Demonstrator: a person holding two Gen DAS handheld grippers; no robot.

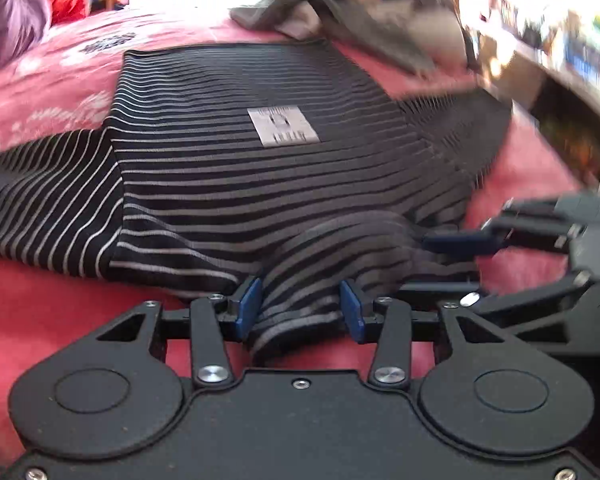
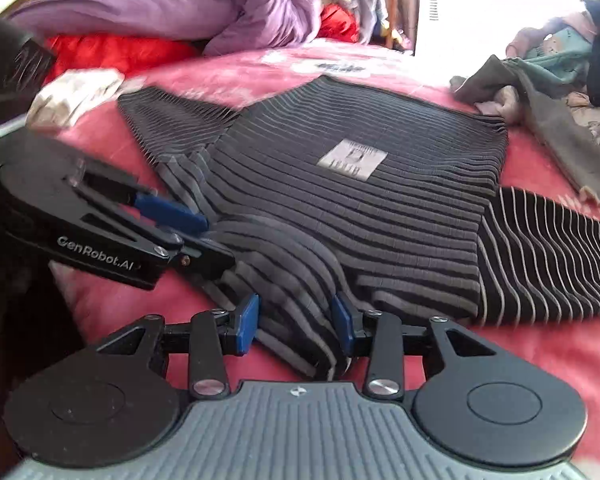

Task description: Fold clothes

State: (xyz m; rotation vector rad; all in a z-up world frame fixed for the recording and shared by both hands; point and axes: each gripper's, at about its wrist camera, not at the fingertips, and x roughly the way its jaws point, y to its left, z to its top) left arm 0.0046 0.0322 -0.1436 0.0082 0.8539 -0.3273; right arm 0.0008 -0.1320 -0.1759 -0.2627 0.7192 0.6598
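Left gripper point(image 1: 300, 310): blue pads pinching a bunched bit of the striped shirt point(image 1: 260, 168) at its near edge, cloth squeezed between them. Right gripper point(image 2: 294, 316): blue pads clamped on another bunch of the same near edge, close beside the left one. Shirt: black with thin grey stripes, spread flat on the pink bed cover point(image 2: 540, 360), one sleeve out to each side, a small grey square label point(image 2: 352, 159) in its middle. Farther back: a heap of grey and brown clothes point(image 2: 540, 100), a purple quilt point(image 2: 172, 4), something red point(image 2: 112, 50) under it, and a whitish bundle point(image 2: 74, 96).
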